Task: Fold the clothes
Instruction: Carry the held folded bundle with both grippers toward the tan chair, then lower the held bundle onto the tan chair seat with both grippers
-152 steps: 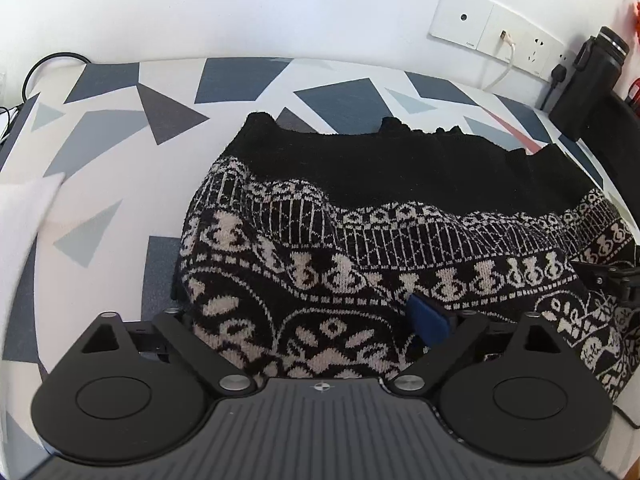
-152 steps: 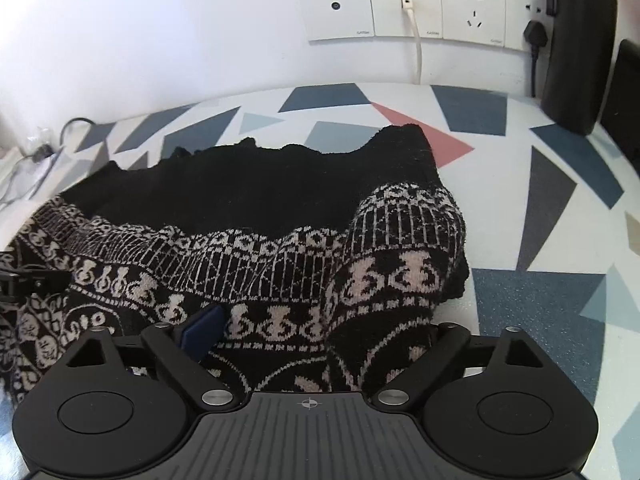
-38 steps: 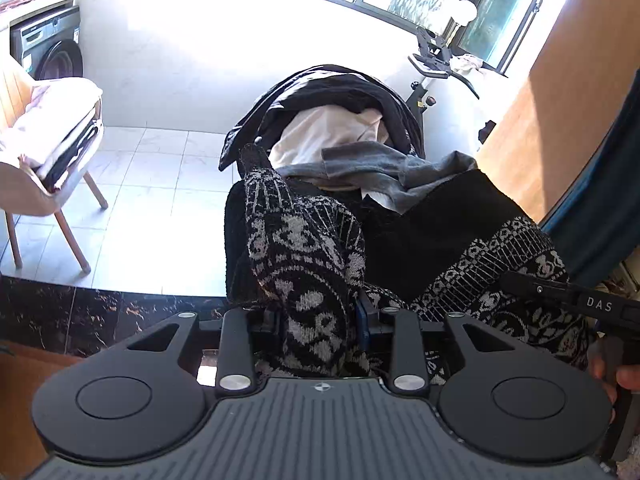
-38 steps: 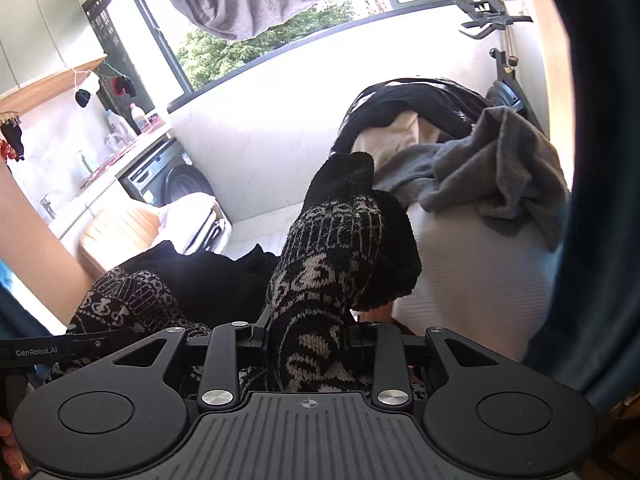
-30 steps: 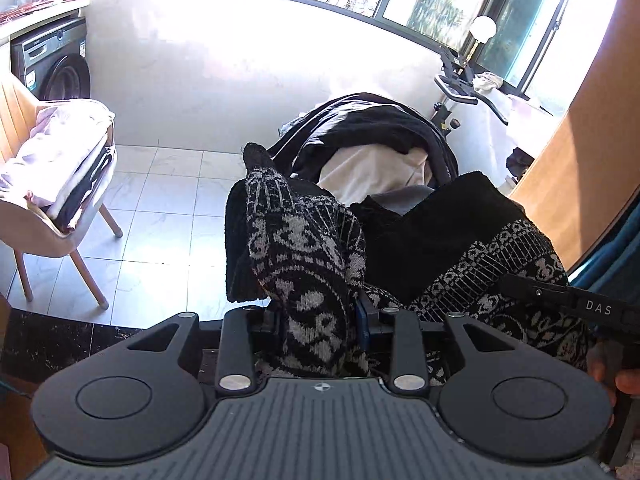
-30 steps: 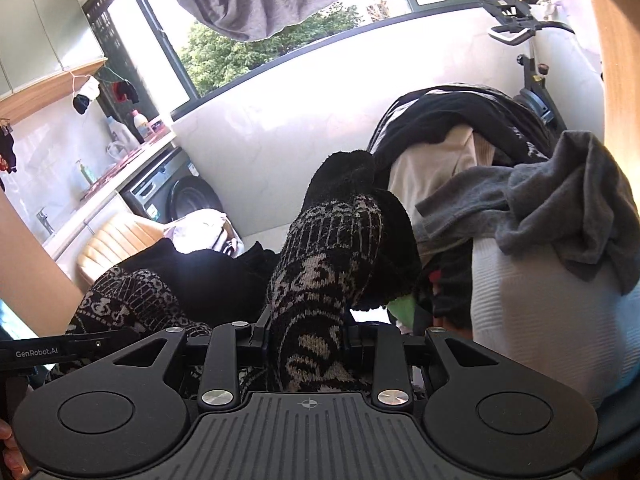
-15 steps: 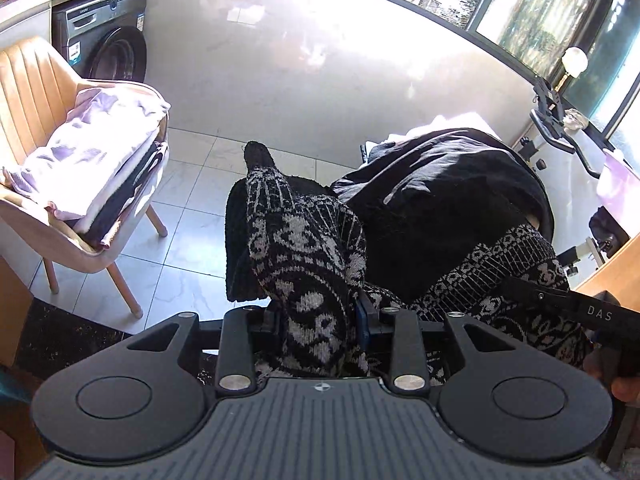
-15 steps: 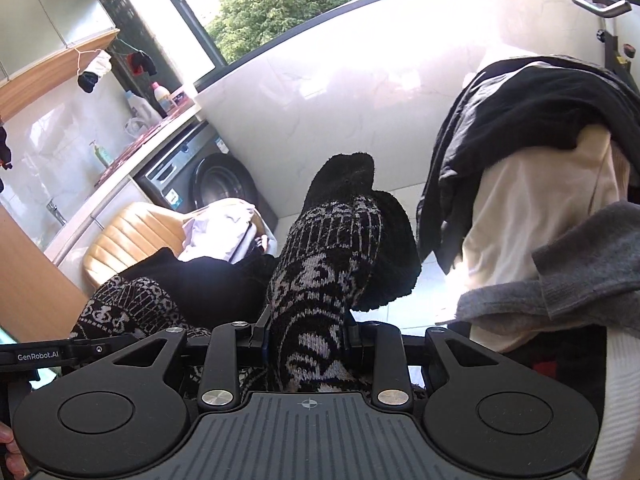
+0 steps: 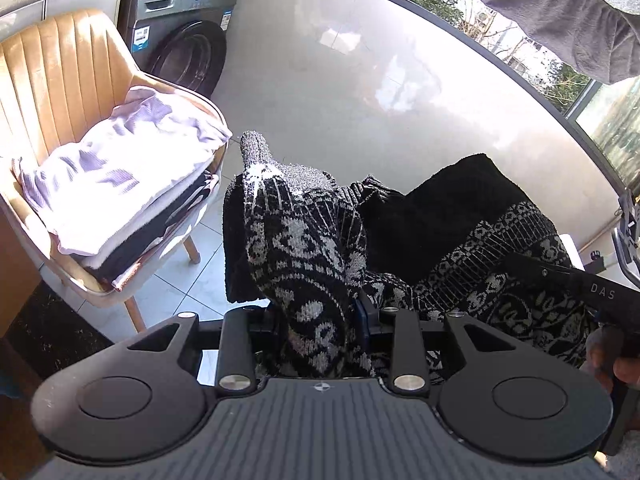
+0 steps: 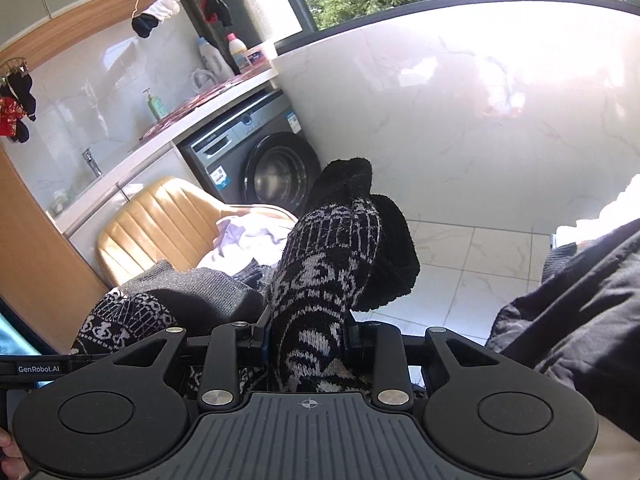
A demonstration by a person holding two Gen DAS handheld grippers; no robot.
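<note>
A folded black knit sweater (image 9: 308, 248) with a white pattern hangs in the air between both grippers. My left gripper (image 9: 316, 320) is shut on its left end, which bulges up between the jaws. In the right wrist view, my right gripper (image 10: 306, 332) is shut on the other end of the sweater (image 10: 324, 264). The far part of the garment (image 9: 472, 220) sags across to the right gripper's body (image 9: 568, 280). A tan chair (image 9: 60, 76) holds a stack of folded clothes (image 9: 116, 176), lilac-white on top, to the left and below.
A grey washing machine (image 10: 256, 152) stands under a counter behind the chair (image 10: 168, 220). A pale marble-look wall (image 9: 400, 80) and white floor tiles (image 10: 460, 252) lie ahead. Dark clothing (image 10: 580, 304) fills the right edge. A grey cloth (image 9: 560, 4) hangs overhead.
Both grippers have swung left with the sweater still held. The heap of clothes and the exercise bike have slid out of view; the chair with its stack and the washing machine have come closer.
</note>
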